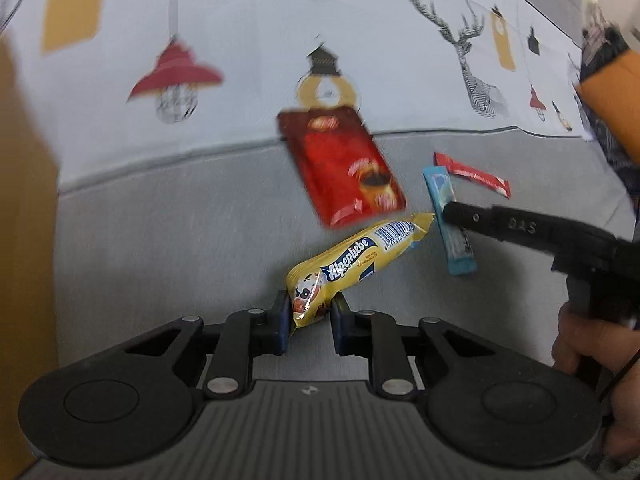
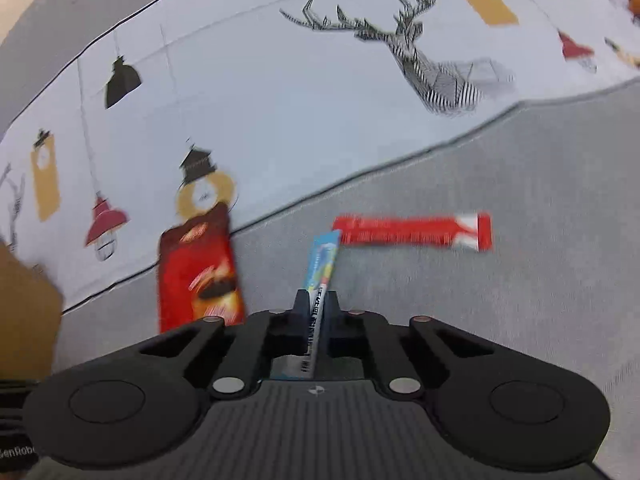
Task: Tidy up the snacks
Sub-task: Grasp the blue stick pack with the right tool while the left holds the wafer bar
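Printed tablecloth [image 2: 280, 92]: left gripper [image 1: 310, 310] clamps yellow candy pack [image 1: 352, 264]; right gripper [image 2: 318, 300] clamps blue stick [image 2: 322, 260].

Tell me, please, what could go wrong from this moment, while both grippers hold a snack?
1. The left gripper pinches the yellow Alpenliebe pack only at one end; most of it sticks out unsupported, so it may sag or slip.
2. The right gripper holds the thin blue stick edge-on; it may twist or slide out.
3. The yellow pack's free end is near the red pouch and the blue stick in the left view, so it could bump them.
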`<state>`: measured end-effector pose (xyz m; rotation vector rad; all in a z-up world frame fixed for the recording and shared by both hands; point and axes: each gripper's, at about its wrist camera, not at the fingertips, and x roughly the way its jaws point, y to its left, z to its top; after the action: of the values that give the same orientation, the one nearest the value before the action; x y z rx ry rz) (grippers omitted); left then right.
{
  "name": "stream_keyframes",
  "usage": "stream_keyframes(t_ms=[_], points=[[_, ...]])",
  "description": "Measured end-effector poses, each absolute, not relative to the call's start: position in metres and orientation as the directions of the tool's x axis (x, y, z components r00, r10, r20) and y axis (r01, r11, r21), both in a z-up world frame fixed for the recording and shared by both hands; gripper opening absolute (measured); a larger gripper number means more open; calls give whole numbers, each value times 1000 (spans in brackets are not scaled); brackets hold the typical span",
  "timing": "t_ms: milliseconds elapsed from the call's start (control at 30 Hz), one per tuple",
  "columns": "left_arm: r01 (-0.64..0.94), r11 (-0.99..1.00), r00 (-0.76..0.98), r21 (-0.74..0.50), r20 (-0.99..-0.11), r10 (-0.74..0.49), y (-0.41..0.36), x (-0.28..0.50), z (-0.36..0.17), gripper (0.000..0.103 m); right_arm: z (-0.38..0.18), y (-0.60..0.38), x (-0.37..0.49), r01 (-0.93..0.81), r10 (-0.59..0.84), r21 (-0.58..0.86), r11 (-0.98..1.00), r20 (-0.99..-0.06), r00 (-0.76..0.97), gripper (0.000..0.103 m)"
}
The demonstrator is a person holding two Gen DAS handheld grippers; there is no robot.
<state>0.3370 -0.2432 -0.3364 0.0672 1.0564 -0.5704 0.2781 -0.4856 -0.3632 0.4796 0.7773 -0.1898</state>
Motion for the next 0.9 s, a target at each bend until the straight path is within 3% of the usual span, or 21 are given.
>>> stream_keyframes(t_ms=[233,300,367,500,600,667,767,833,900], points=[[446,846,294,-293,-844,-448,-218,295,-336,25,-343,-458,217,282,91,365,887,-737,669,6],[491,842,339,-222,-842,-420,-223,288,-334,31,-337,-458,201,284,98,377,882,-735,671,6],[532,836,397,-131,-834,-384,-231,284,-334,54,-339,-456,189,280,114,377,883,-750,652,6],[613,790,465,8,-812,-352,-253,284,-342,59,-343,-449,181,221,144,363,905,-752,643,10],[695,717,473,61,-789,-391,-268,281,-346,58,-353,-446,189,188,118,296,937,-771,626,21],[725,675,507,135,-767,-392,-277,273,-342,58,-355,-448,191,176,133,311,934,-760,637,22],[765,605,544,221,-724,-424,-288,263,-335,59,-354,-451,192,155,166,334,930,-757,632,33],[792,567,528,226,-718,-453,-292,264,-330,59,-351,-451,192,148,172,333,931,-758,630,53],[813,529,519,243,-714,-469,-299,266,-330,59,-348,-455,190,164,159,332,929,-758,632,55]])
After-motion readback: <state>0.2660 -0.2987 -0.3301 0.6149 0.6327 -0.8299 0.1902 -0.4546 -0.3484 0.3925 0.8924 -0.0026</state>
